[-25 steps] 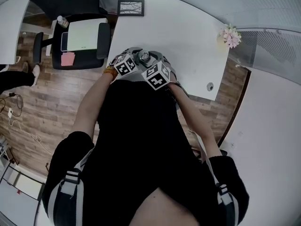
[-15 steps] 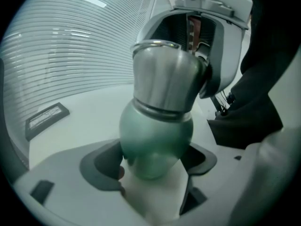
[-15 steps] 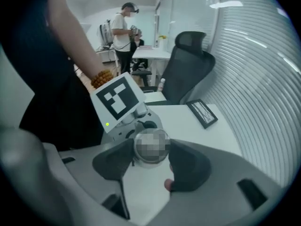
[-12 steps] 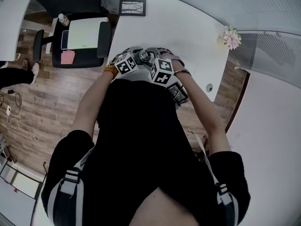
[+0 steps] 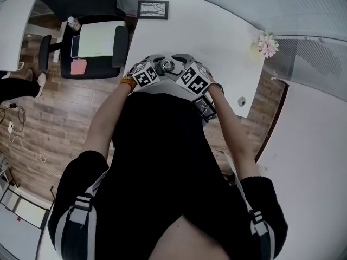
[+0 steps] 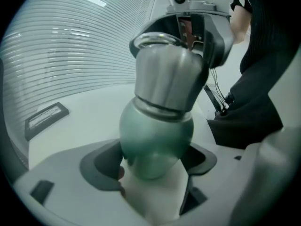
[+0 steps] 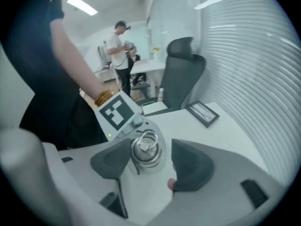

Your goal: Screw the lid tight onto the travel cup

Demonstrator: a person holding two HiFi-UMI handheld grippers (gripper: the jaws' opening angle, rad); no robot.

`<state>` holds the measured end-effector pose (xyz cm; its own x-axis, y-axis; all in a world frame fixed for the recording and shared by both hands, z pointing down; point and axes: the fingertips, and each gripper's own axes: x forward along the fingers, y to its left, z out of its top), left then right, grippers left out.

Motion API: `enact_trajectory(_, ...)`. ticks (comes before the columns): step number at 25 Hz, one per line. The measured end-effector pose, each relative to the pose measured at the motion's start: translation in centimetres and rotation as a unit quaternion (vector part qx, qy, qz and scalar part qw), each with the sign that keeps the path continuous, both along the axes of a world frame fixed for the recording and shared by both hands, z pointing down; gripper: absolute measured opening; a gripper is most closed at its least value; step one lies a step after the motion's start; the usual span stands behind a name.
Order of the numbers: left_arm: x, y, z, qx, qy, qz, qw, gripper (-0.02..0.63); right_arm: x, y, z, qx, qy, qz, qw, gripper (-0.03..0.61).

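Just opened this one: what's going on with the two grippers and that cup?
A person at a white table is working on a travel cup with two hand-held grippers. The left gripper is clamped on the cup's green body. The right gripper sits over the silver lid, which is on the cup and between its jaws. Those jaws are opening and the pads are off the lid, so nothing is turning it right now.

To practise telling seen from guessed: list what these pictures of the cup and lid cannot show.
1. Head view: the body of the cup, hidden under the lid and marker cubes.
2. Right gripper view: the cup, hidden below the lid between the right gripper's opening jaws.
3. Every view: how tightly the lid sits; its rim covers the thread.
4. Head view: the picture in the frame, too small.
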<state>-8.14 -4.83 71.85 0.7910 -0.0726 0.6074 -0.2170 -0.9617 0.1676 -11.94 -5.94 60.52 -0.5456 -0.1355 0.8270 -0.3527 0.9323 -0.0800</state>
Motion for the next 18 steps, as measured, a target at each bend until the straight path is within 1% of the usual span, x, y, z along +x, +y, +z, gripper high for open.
enact_trajectory(2,0.0,-0.1,-0.1,0.002,0.005,-0.002,1.0000,0.377,0.1,-0.4,-0.1,-0.012,-0.032,0.083,0.996,0.278)
enact_trajectory(4,0.0,-0.1,0.0,0.003,0.005,-0.002,1.0000,0.377,0.2,-0.3,0.5,-0.014,-0.035,0.140,0.990,0.276)
enact_trajectory(6,0.1,0.0,0.0,0.002,0.004,-0.002,1.0000,0.379,0.2,-0.1,1.1,0.002,-0.016,0.160,0.987,0.261)
enact_trajectory(7,0.2,0.0,0.1,0.002,0.003,-0.001,1.0000,0.379,0.1,0.0,1.3,0.010,-0.007,0.159,0.987,0.238)
enact_trajectory(9,0.1,-0.1,0.1,0.001,0.002,-0.001,1.0000,0.379,-0.1,0.0,1.4,0.019,0.005,0.145,0.989,0.241)
enact_trajectory(11,0.0,-0.1,0.2,0.001,0.000,0.000,1.0000,0.378,-0.3,0.1,1.5,0.017,0.017,0.108,0.994,0.239)
enact_trajectory(12,0.0,-0.1,0.2,0.000,-0.001,0.001,1.0000,0.379,-0.3,0.2,1.6,0.018,0.026,0.079,0.996,0.239)
enact_trajectory(14,0.0,-0.1,0.2,-0.001,-0.004,0.004,1.0000,0.379,-0.5,0.6,1.7,0.024,0.052,0.002,0.998,0.239)
enact_trajectory(16,0.1,0.0,0.2,-0.004,-0.008,0.008,0.9999,0.379,-0.5,1.1,1.9,0.032,0.081,-0.083,0.993,0.241)
enact_trajectory(18,0.0,0.1,0.3,-0.006,-0.012,0.012,0.9998,0.379,-0.5,1.6,2.1,0.048,0.113,-0.167,0.978,0.241)
